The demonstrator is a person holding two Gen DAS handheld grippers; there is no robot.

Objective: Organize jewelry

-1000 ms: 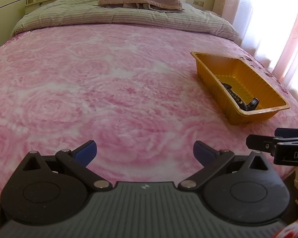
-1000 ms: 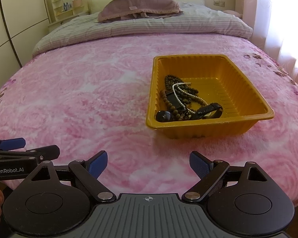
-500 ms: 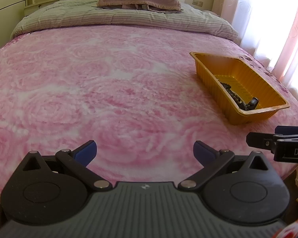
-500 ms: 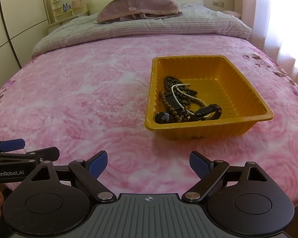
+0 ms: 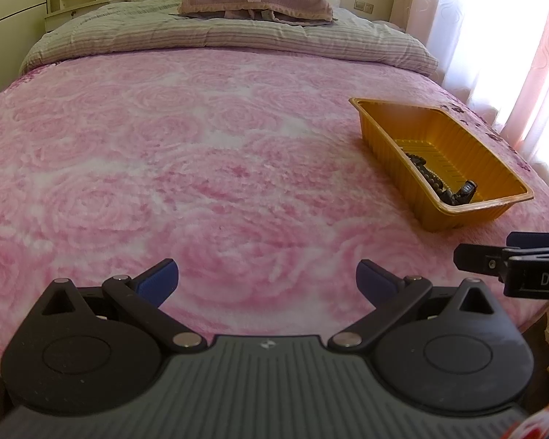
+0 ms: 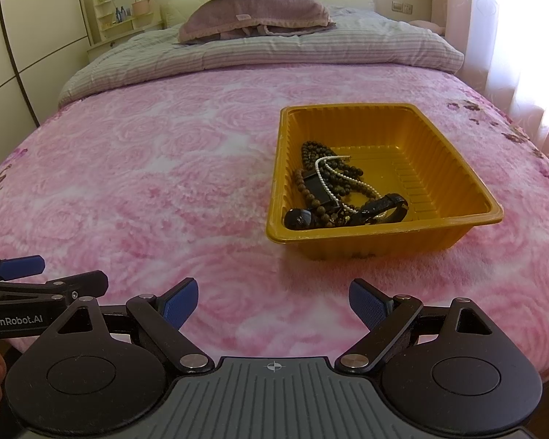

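Both of your hand-held grippers hang over the near edge of the bed, jaws wide and holding nothing. The yellow tray [image 6: 457, 216] sits on the pink bedspread [image 6: 164, 183], ahead and slightly right of your right hand-held gripper [image 6: 273, 303], long axis running away from you. The jewelry [image 6: 336, 190] is piled at the tray's near-left end: dark beads, a pearl strand, probably a watch. The right hand is nearer; the left hand-held gripper [image 5: 267, 278] is well off. Writing: "GenRobot.AI", partial "DA".

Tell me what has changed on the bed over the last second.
Nothing visibly changed. Both the left claw and the right claw stay open and empty above the pink blanket, and the jewelry still lies heaped in the yellow tray.
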